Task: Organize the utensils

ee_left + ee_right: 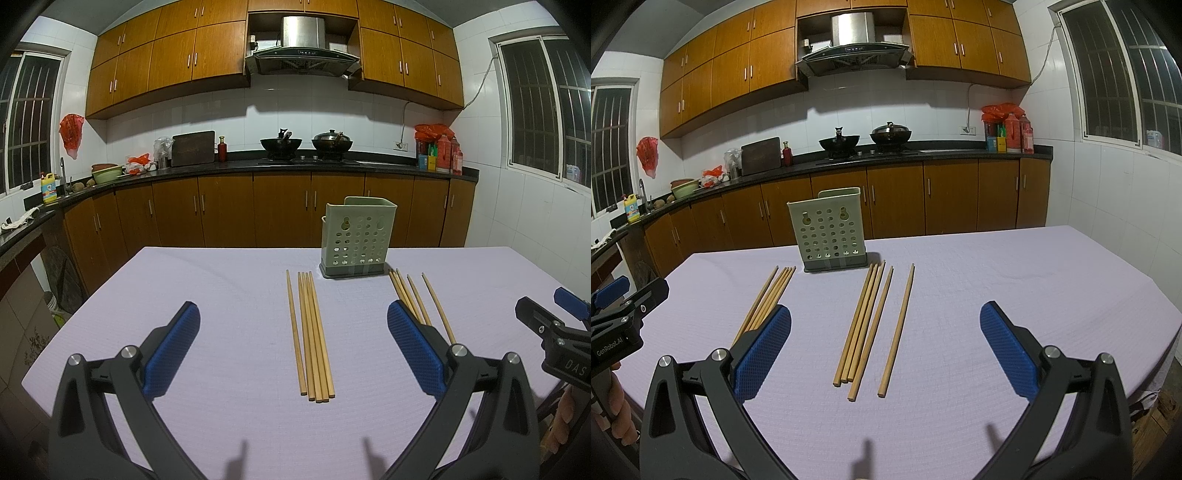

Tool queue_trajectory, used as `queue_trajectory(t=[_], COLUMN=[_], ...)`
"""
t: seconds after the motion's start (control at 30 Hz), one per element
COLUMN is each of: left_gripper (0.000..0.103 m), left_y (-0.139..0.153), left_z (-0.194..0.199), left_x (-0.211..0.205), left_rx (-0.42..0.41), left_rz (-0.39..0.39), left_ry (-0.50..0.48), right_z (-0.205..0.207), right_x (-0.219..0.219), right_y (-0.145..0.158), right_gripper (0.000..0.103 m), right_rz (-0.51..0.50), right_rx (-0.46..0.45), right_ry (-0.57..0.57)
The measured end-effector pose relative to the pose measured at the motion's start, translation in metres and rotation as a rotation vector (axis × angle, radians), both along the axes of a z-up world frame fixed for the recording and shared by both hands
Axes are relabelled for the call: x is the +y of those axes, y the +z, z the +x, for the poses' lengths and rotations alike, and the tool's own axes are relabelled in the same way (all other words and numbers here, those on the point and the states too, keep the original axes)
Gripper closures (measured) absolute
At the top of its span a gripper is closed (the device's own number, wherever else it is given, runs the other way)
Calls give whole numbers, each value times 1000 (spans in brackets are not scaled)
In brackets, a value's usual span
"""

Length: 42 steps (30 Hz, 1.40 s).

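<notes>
A pale green perforated utensil holder (pixel 357 238) stands upright on the lilac tablecloth (pixel 221 295); it also shows in the right wrist view (pixel 829 232). Several wooden chopsticks lie in a left bundle (pixel 312 336) and a right bundle (pixel 421 302). In the right wrist view the left bundle (pixel 772 299) is partly behind a finger and the right bundle (pixel 871 325) lies straight ahead. My left gripper (pixel 293 321) is open and empty above the left bundle. My right gripper (pixel 885 321) is open and empty above the right bundle.
The table's front edge is close below both grippers. The right gripper's body (pixel 554 332) shows at the right of the left wrist view. The left gripper's body (pixel 620 314) shows at the left of the right wrist view. Kitchen cabinets and counter (pixel 295 166) stand behind.
</notes>
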<state>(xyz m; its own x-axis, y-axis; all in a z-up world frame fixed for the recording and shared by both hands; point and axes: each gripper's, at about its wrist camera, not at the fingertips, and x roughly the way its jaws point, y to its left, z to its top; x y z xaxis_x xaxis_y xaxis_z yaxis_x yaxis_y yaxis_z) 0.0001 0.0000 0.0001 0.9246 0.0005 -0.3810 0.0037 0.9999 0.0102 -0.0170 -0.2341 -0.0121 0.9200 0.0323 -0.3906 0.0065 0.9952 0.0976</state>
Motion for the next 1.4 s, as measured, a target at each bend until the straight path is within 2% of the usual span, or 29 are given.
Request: queue_trajectory(t=[0.57, 0.67, 0.8, 0.97, 1.07, 1.13, 1.2, 1.3, 1.4], left_gripper=[4, 4, 4, 4, 16, 26, 32, 43, 51], left_y=[0, -10, -31, -46, -58, -63, -70, -80, -87], left_z=[2, 16, 36, 64, 85, 94, 104, 117, 125], left_x=[1, -4, 4, 20, 25, 26, 29, 32, 33], left_rx=[13, 42, 106, 209, 283, 318, 359, 411, 448], left_rz=[9, 3, -21, -47, -37, -39, -56, -90, -112], left_ry=[11, 18, 28, 44, 41, 34, 24, 9, -16], right_z=[4, 17, 36, 69, 96, 104, 110, 118, 122], right_x=[-1, 1, -12, -22, -23, -22, -19, -12, -11], right_y=[-5, -8, -27, -45, -64, -73, -76, -82, -88], right_gripper=[2, 2, 3, 34, 49, 56, 60, 63, 72], right_rz=[1, 11, 47, 68, 98, 118, 126, 89, 67], right_rx=[15, 52, 153, 303, 408, 439, 454, 475, 497], right_ry=[6, 6, -27, -53, -33, -24, -18, -17, -22])
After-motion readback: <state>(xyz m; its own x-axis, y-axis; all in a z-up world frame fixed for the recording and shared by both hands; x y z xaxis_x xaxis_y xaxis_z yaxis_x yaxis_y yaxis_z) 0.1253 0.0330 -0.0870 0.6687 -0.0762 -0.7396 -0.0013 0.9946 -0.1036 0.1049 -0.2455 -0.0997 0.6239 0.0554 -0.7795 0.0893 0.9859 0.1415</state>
